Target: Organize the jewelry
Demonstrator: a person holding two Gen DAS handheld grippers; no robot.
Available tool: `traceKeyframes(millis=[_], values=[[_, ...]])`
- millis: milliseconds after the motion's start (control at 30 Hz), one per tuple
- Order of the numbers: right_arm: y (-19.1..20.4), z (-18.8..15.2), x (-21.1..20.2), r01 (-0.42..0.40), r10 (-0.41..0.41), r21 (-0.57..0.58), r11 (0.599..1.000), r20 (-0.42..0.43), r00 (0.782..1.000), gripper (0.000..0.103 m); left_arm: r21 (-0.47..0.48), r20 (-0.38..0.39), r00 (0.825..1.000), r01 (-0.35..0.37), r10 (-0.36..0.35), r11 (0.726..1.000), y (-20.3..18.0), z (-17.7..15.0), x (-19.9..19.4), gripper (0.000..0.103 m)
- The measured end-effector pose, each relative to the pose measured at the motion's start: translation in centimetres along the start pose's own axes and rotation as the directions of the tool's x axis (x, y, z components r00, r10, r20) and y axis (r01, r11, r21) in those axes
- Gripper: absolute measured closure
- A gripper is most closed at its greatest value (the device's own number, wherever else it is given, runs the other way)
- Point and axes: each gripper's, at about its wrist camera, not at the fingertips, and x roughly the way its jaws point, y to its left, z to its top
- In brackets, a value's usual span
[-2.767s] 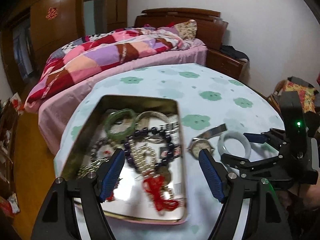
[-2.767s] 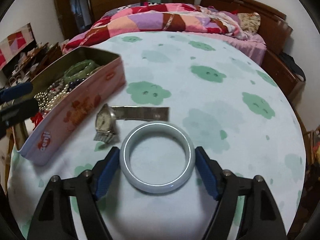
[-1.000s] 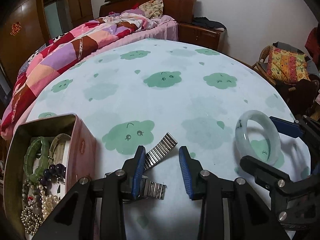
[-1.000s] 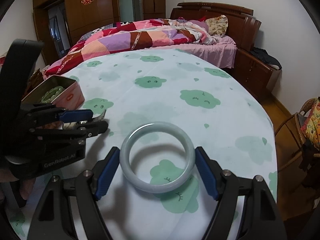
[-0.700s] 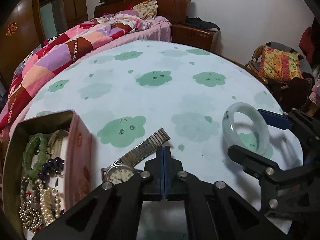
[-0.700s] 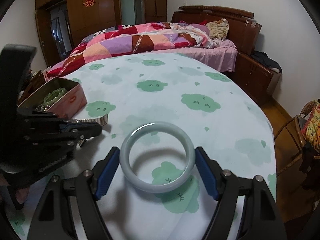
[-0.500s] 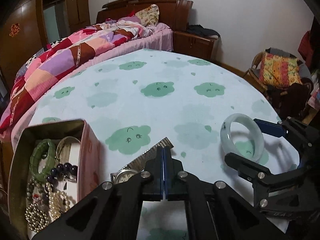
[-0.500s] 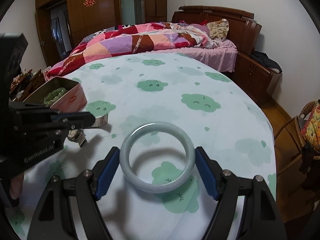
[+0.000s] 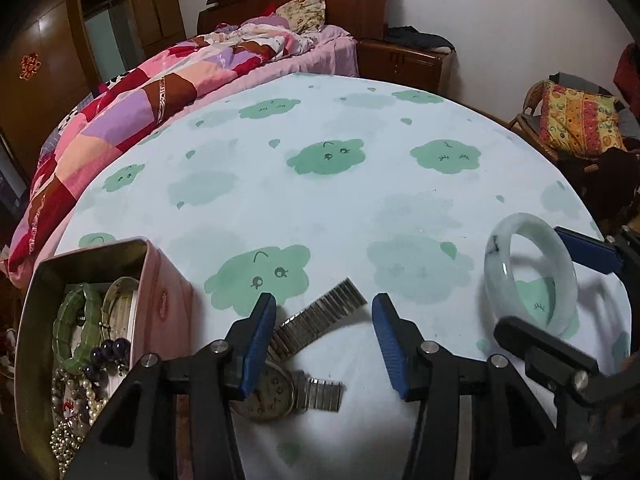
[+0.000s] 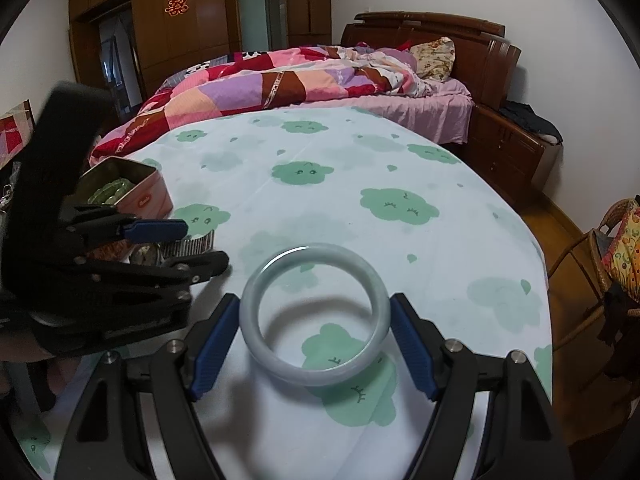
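Observation:
My right gripper (image 10: 314, 344) is shut on a pale jade bangle (image 10: 276, 364) and holds it above the table; the bangle also shows in the left wrist view (image 9: 530, 276). My left gripper (image 9: 322, 344) is open and empty, over a silver wristwatch (image 9: 272, 394) with a metal band that lies on the cloth. An open pink tin (image 9: 168, 304) at the left holds a green bangle (image 9: 74, 330), dark beads and pearl strands; the tin also shows in the right wrist view (image 10: 154, 194).
A round table (image 10: 360, 168) wears a white cloth with green cloud prints. A bed with a patchwork quilt (image 10: 280, 76) stands behind it. A wooden nightstand (image 10: 508, 156) and a wicker chair (image 10: 600, 256) are at the right.
My left gripper was shut half a second ago and has opened over the watch. The right gripper has kept the bangle nearly still.

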Motion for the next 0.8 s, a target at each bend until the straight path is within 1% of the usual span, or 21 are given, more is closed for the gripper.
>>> traceKeyframes(millis=[67,100,167,200,233,400,600,800], values=[[0.0,0.0,0.0,0.002,-0.002,-0.001,1.000,0.001,1.000,0.026,0.005,0.009,1.000,0.007,-0.007,1.000,0.0,0.0,-0.1,0.053],[-0.1,0.0,0.1,0.002,-0.002,-0.002,1.000,0.000,1.000,0.026,0.000,0.005,1.000,0.018,-0.018,1.000,0.1,0.0,0.0,0.067],[0.0,0.0,0.0,0.001,-0.001,-0.001,1.000,0.003,1.000,0.026,-0.001,0.003,0.999,0.046,-0.046,0.999,0.1,0.0,-0.2,0.083],[-0.1,0.0,-0.1,0.003,-0.003,-0.001,1.000,0.004,1.000,0.026,0.009,0.010,0.999,0.042,-0.042,0.999,0.0,0.0,-0.5,0.090],[-0.1,0.0,-0.1,0.003,-0.003,-0.001,1.000,0.005,1.000,0.026,0.014,0.019,0.999,0.042,-0.042,0.999,-0.1,0.0,-0.9,0.094],[0.0,-0.1,-0.3,0.004,-0.004,0.000,1.000,0.024,1.000,0.026,-0.012,0.054,0.996,0.075,-0.075,0.997,0.5,0.0,-2.9,0.101],[0.0,-0.1,-0.6,-0.003,0.003,-0.003,1.000,0.038,0.999,0.026,-0.046,0.123,0.988,0.104,-0.098,0.994,1.8,0.0,-6.2,0.101],[-0.1,0.1,-1.1,-0.020,0.019,0.007,1.000,0.055,0.998,0.025,-0.081,0.212,0.972,0.123,-0.104,0.989,4.2,0.2,-10.5,0.101]])
